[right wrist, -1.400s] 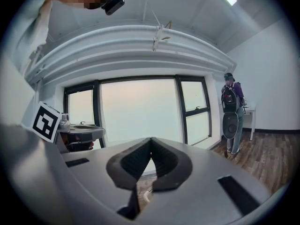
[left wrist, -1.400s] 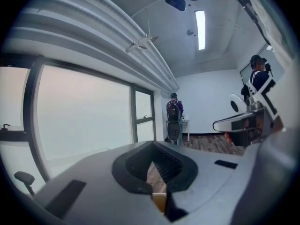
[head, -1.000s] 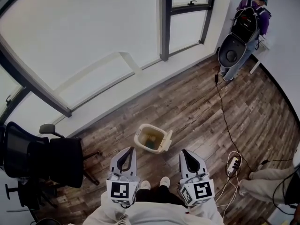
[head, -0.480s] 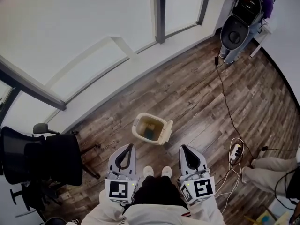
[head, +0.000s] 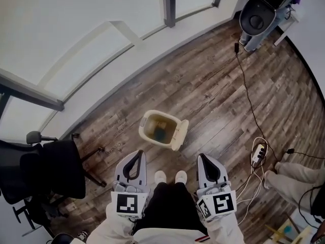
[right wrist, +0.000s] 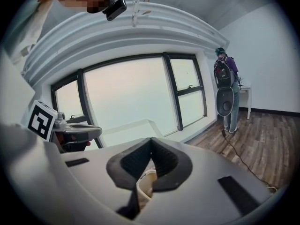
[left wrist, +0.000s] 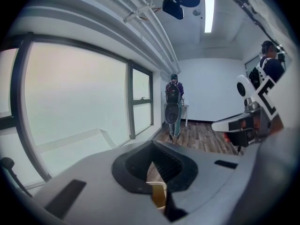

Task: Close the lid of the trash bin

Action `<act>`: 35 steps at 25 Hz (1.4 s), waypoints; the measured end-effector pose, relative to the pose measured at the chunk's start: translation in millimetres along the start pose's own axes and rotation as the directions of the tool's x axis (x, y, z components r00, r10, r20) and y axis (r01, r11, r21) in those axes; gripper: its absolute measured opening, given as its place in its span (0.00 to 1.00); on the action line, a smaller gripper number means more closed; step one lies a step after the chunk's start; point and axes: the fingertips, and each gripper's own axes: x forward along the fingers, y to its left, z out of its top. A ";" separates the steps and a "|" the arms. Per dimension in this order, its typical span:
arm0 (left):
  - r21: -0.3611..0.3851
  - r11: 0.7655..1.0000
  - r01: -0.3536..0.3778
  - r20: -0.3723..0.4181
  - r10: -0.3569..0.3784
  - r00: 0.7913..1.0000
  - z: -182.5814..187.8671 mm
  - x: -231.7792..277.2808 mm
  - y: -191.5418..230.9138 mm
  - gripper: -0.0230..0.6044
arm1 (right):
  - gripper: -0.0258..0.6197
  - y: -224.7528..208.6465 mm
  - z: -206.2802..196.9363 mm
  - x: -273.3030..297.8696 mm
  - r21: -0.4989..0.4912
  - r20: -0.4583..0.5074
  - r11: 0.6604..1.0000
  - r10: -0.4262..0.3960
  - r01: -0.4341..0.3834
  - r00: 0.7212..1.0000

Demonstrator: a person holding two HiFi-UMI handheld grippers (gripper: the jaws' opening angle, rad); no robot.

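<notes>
The small cream trash bin (head: 158, 128) stands on the wood floor just ahead of my shoes. Its lid (head: 181, 134) is open and hangs off the bin's right side. Something dark lies inside. My left gripper (head: 139, 153) is held low, short of the bin and left of it, jaws shut on nothing. At the same height my right gripper (head: 201, 157) sits right of the bin, also shut and empty. Through the hollow between the jaws, part of the bin (left wrist: 158, 194) shows in the left gripper view, and the bin's rim (right wrist: 144, 184) in the right gripper view.
A black office chair (head: 48, 169) stands at the left. A power strip (head: 258, 154) with cables lies on the floor to the right, near a seated person's leg (head: 293, 175). Another person with a round black bag (head: 258, 15) stands far right by the window wall.
The head view has tipped further down and forward; the bin now lies a little lower and closer to my feet. Both grippers stay shut in the same pose.
</notes>
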 end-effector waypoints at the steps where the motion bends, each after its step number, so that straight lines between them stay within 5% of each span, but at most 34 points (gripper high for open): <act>1: -0.004 1.000 0.000 -0.001 0.000 1.000 -6.6 5.5 0.7 0.05 | 0.08 -2.8 -7.3 4.9 0.003 -0.006 1.000 -0.002 0.002 1.000; 22: -0.037 0.999 -0.022 -0.098 0.018 0.995 -205.9 116.0 15.6 0.05 | 0.08 -61.9 -206.3 110.5 0.021 -0.124 1.000 0.005 -0.002 0.992; 35: -0.071 0.996 -0.052 -0.114 0.044 0.993 -256.7 141.8 38.7 0.05 | 0.08 -64.8 -273.6 150.9 0.003 -0.208 0.998 0.064 -0.065 0.976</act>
